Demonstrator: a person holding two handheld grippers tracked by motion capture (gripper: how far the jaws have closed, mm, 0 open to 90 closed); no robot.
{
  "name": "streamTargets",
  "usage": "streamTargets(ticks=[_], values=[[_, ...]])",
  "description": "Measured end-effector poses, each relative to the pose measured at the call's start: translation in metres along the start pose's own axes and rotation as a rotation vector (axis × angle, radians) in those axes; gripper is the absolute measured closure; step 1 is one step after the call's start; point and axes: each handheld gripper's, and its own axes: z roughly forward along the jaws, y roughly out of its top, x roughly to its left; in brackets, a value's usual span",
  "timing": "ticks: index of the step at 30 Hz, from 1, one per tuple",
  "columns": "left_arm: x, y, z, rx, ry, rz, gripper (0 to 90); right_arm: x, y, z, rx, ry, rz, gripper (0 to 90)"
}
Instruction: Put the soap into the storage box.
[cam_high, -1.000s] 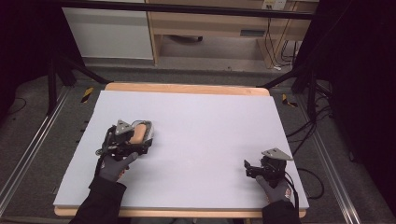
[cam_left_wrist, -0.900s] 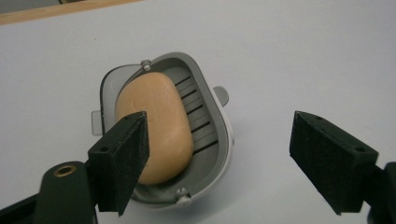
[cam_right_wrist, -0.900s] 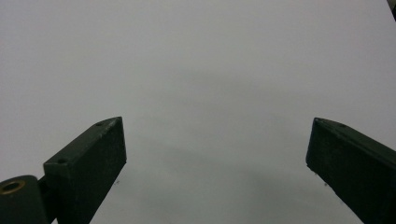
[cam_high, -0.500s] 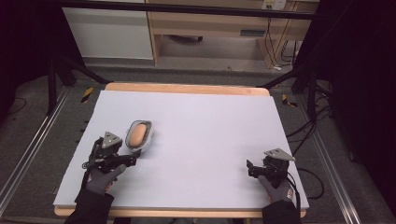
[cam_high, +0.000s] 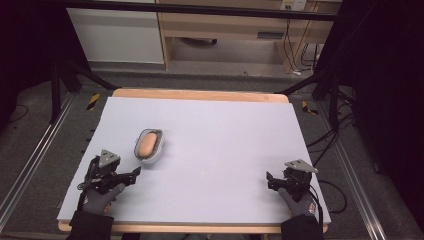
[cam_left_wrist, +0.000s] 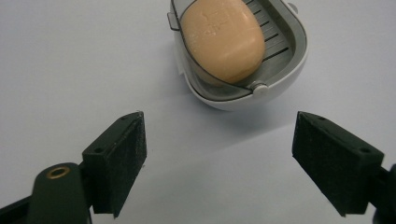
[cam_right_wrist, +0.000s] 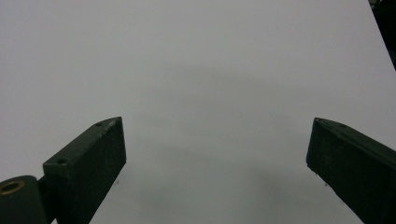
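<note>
Since the earlier frames, left gripper (cam_high: 135, 172) has pulled back from the soap dish (cam_high: 149, 146) toward the lower left of the high view; a second ago it sat right against the dish, half a second ago just below it, and now it lies apart from it near the lower-left edge of the table (cam_high: 225, 125). Dish unchanged in place, left of centre on the pale mat, upright, with an orange-tan bar of soap (cam_high: 146, 143) lying inside it.

Left gripper view: soap dish (cam_left_wrist: 280, 70) at upper centre, white outer shell with a grey ribbed insert, soap (cam_left_wrist: 222, 39) resting on the ribs. Left gripper (cam_left_wrist: 219, 154) jaws spread wide, nothing between them, both pads short of the dish and not touching it.

Right gripper (cam_high: 268, 179) at lower right of the high view, held by a gloved hand (cam_high: 300, 202), shifted only slightly lower and outward since a second ago. Right gripper view: right gripper (cam_right_wrist: 217, 149) jaws wide apart, empty, with bare pale mat ahead of them.

Gloved left hand (cam_high: 100, 197) and dark sleeve enter from the bottom edge.
</note>
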Motion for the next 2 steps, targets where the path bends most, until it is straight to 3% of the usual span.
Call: streamTargets(ticks=[2], values=[[0.0001,-0.0028,0.0013,0.004,0.009,0.004,17.1,-0.0003,-0.0003,0.0003,0.006,-0.001,0.004,5.1]])
